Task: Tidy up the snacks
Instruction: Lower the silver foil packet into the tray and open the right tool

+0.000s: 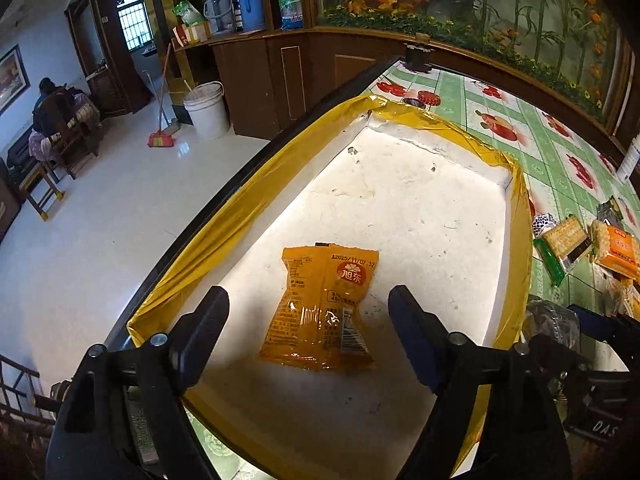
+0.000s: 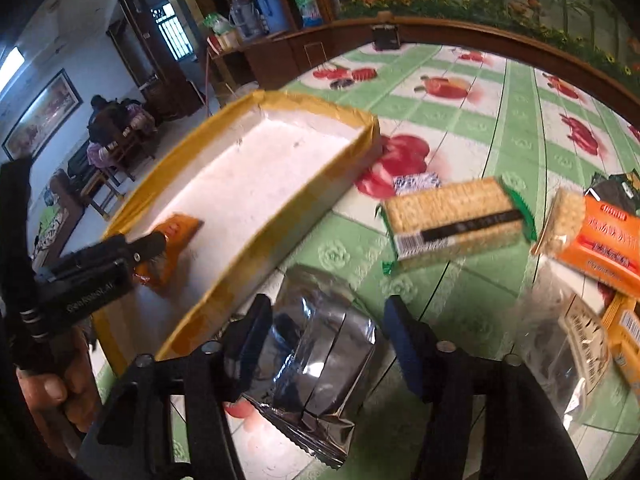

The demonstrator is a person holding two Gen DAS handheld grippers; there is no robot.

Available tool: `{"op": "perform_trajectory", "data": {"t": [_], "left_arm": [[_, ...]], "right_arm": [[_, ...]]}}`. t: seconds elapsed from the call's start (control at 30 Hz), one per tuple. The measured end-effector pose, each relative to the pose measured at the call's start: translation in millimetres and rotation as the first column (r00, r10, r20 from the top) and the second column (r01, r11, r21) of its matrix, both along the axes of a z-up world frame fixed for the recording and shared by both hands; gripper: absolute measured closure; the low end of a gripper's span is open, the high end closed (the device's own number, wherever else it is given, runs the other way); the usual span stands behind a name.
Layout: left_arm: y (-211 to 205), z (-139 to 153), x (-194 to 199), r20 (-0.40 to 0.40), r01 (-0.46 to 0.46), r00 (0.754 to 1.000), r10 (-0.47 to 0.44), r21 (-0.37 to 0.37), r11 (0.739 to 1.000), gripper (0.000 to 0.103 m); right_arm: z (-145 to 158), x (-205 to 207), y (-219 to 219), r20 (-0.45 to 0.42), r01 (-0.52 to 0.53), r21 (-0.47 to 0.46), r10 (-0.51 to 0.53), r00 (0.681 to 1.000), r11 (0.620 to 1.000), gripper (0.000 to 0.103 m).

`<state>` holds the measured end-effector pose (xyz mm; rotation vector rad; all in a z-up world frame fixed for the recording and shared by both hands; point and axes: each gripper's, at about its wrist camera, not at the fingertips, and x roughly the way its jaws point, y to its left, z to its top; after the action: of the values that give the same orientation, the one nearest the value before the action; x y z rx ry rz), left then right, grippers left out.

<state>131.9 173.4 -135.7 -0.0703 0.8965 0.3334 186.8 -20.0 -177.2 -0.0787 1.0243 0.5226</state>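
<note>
Left wrist view: left tool [image 1: 308, 308] spread apart, empty, above orange snack packet [image 1: 320, 312] lying in yellow-rimmed tray [image 1: 520, 216]. Right tool [image 2: 324, 320] apart around silver foil packet [image 2: 316, 356] on tabletop [image 2: 500, 120]; cracker pack [image 2: 452, 220] far right.

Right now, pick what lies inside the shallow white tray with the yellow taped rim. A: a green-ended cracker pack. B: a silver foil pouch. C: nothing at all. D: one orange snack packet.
D: the orange snack packet lies alone on the floor of the shallow white tray with the yellow taped rim, while the silver foil pouch and the green-ended cracker pack lie outside it on the tablecloth.
</note>
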Motion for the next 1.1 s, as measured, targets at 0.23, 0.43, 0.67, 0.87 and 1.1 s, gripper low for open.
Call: {"op": "perform_trajectory", "data": {"t": [0.23, 0.43, 0.67, 0.87, 1.1], "left_arm": [[7, 13, -10, 0.039, 0.004, 0.999, -0.002, -0.050, 0.999, 0.020], [13, 22, -15, 0.063, -0.008, 0.998, 0.012, -0.062, 0.998, 0.020], [20, 27, -23, 0.056, -0.042, 0.997, 0.045, -0.065, 0.997, 0.021], [29, 25, -29, 0.031, -0.076, 0.997, 0.077, -0.018, 0.997, 0.020], [25, 32, -32, 0.062, -0.075, 0.995, 0.078, -0.045, 0.996, 0.020]], "right_arm": [[-5, -16, 10, 0.084, -0.028, -0.110, 0.037, 0.996, 0.994, 0.041], [32, -20, -1, 0.156, -0.019, 0.007, 0.018, 0.988, 1.000, 0.042], [52, 8, 61, 0.146, -0.160, 0.108, 0.143, 0.979, 0.981, 0.042], [25, 20, 106, 0.077, -0.213, 0.136, 0.204, 0.976, 0.967, 0.042], [44, 13, 64, 0.108, -0.128, 0.190, 0.109, 0.988, 0.973, 0.037]]}}
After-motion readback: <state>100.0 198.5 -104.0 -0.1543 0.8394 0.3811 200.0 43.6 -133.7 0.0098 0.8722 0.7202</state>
